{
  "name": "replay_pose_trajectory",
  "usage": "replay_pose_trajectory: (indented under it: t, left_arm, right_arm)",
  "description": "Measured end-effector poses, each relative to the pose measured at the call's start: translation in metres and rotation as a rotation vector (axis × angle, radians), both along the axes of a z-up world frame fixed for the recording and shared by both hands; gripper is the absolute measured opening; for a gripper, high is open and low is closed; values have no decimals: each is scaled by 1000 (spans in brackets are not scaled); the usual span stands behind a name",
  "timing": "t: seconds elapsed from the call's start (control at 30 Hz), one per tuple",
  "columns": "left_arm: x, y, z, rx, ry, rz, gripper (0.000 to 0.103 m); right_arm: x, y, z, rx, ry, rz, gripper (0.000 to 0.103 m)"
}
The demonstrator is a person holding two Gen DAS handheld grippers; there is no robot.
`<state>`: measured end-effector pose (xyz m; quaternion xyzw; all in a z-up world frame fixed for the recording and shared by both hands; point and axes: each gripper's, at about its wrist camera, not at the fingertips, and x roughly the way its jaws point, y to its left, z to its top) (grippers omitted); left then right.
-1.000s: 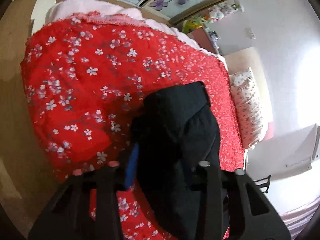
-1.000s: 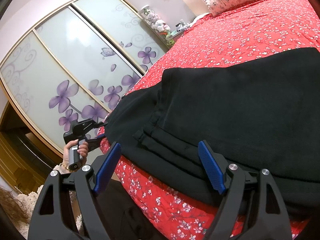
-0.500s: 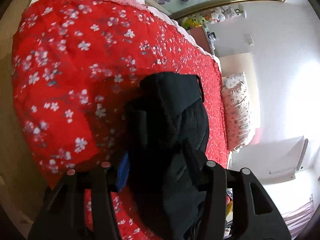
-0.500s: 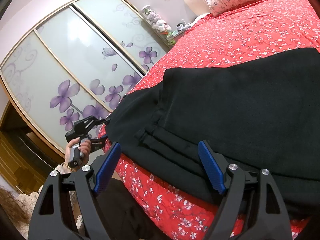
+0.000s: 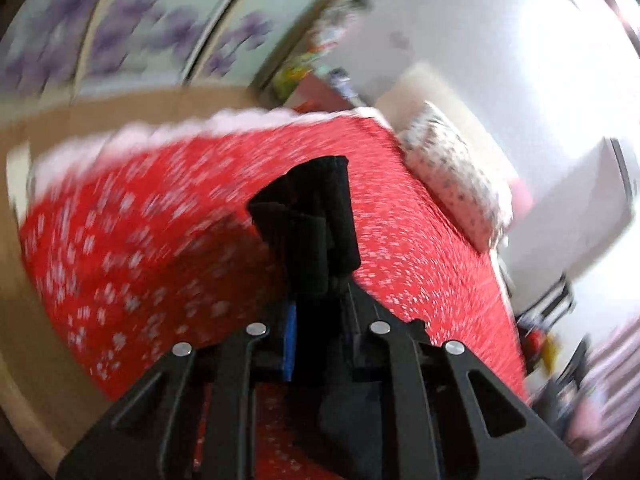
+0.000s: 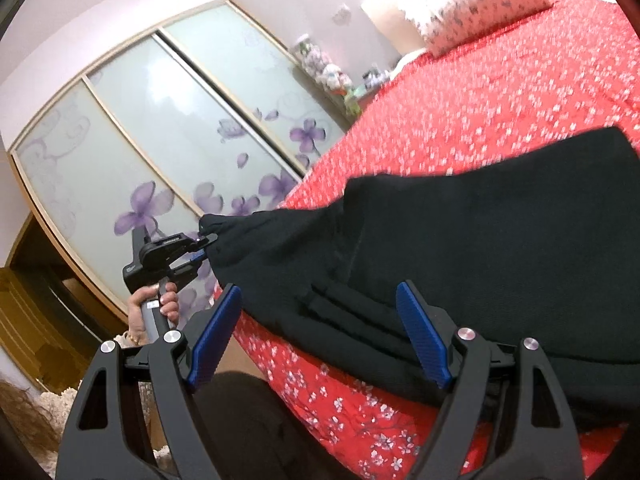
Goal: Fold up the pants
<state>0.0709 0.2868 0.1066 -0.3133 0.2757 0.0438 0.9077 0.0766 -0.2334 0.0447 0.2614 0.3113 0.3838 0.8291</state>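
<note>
Black pants (image 6: 480,240) lie folded on the red flowered quilt (image 6: 480,100). My left gripper (image 6: 202,246), held by a hand (image 6: 160,304), pinches one corner and lifts it off the bed's edge. In the left wrist view, which is blurred, its jaws are closing tight on a bunch of the black pants (image 5: 320,220) at the left gripper (image 5: 320,316). My right gripper (image 6: 320,336) stands open at the near edge of the pants. Its blue pads (image 6: 424,340) straddle the folded hem without pressing it.
A flowered pillow (image 6: 472,8) lies at the head of the bed. Sliding wardrobe doors (image 6: 160,140) with purple flowers stand beyond the bed's side. A shelf with small toys (image 6: 324,68) is in the corner. Wooden floor (image 5: 24,320) surrounds the bed.
My left gripper has risen and rolled, pulling the pants corner up from the bed's edge, and its jaws have narrowed on the fabric. The right gripper has barely shifted.
</note>
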Motion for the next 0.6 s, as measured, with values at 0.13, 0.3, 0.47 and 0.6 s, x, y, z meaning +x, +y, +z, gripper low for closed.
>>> replay_pose_trajectory:
  t: [0.13, 0.3, 0.47, 0.6]
  left_arm:
    - [1, -63, 45, 138, -118, -112, 16]
    - [12, -136, 86, 166, -190, -269, 15]
    - [12, -230, 93, 213, -231, -461, 15]
    - [11, -317, 52, 212, -178, -654, 15]
  right_arm:
    - [-3, -21, 7, 56, -21, -53, 81]
    - [-8, -52, 12, 132, -33, -124, 81]
    - [-14, -82, 18, 185, -52, -233, 81]
    - [-20, -118, 17, 216, -50, -406, 81]
